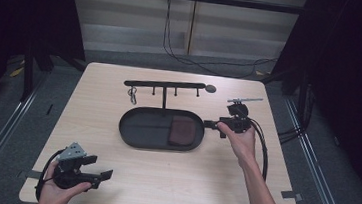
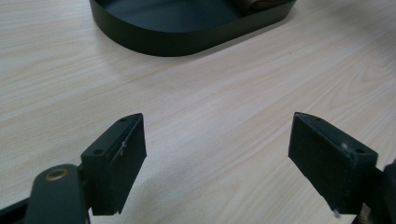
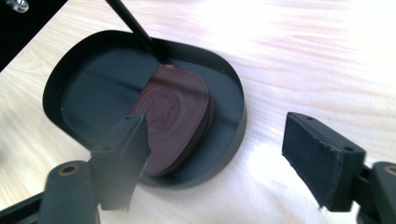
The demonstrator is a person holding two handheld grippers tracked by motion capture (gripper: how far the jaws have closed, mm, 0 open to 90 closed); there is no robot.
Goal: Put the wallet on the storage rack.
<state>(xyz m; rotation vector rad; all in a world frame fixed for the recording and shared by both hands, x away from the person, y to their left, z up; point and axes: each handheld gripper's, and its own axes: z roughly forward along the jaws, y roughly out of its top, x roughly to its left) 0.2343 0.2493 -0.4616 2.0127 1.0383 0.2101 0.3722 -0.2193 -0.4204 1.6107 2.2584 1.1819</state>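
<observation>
Wallet [image 3: 175, 116] sits in the tray [image 3: 233, 140], centre frame; my right claw [image 3: 224, 158] gapes empty, left claw [image 2: 217, 163] too. Next, probably hanging the keys.

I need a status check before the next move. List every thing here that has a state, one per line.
Brown pouch: lying flat in the tray, closed, not gripped.
Black tray: flat on the table, holding the pouch.
Rack: upright, pegs bare but for a small loop at its left end.
Left gripper: open, holding nothing.
Right gripper: open, holding nothing, beside the tray.
</observation>
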